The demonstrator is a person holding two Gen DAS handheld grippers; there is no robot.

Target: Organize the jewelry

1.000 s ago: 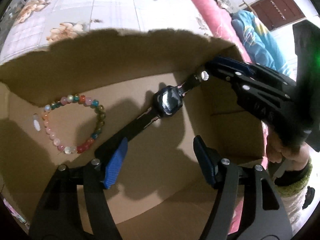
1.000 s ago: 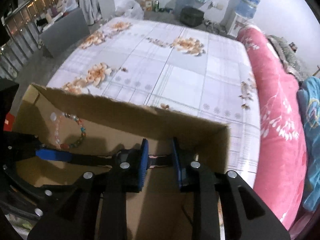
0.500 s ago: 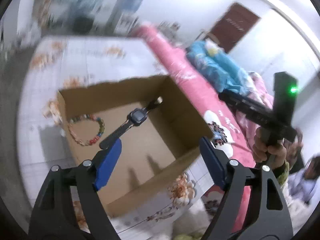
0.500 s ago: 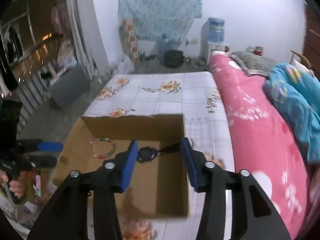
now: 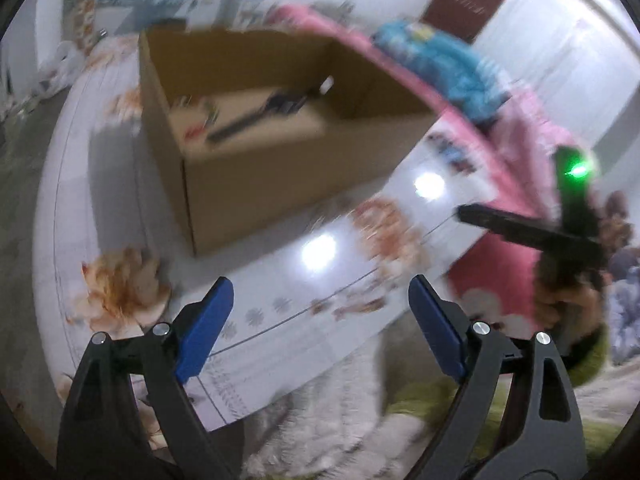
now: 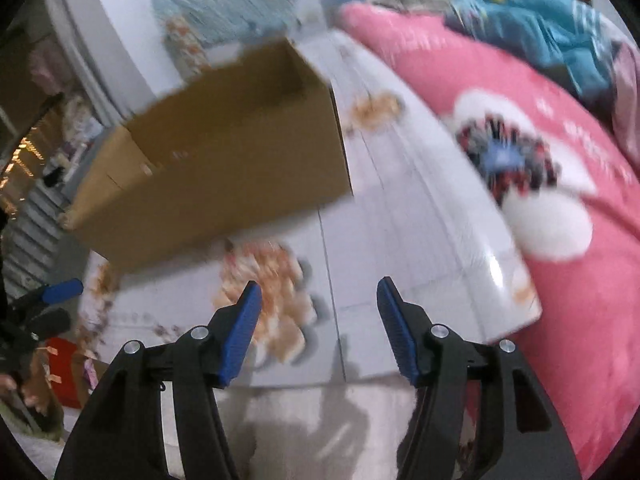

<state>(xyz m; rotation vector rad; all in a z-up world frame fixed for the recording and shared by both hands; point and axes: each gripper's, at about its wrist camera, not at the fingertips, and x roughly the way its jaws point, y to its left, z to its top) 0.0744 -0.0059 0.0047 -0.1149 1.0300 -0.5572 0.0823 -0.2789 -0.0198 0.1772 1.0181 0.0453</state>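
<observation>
Both your claws have pulled back from the cardboard box (image 5: pixel 256 168) since a second ago, when they reached inside it. Your left claw (image 5: pixel 320 328) hangs wide apart with nothing in it, and your right claw (image 6: pixel 318 332) is spread and bare too. The watch (image 5: pixel 264 114) lies on the box floor, and the bead bracelet (image 5: pixel 198 122) is a blur beside it. You are moving fast, so a swinging claw could bump the box wall and shove it along the desk (image 5: pixel 280 264). The pink blanket (image 6: pixel 560 208) lies close on the right, and nothing blocks your way.
</observation>
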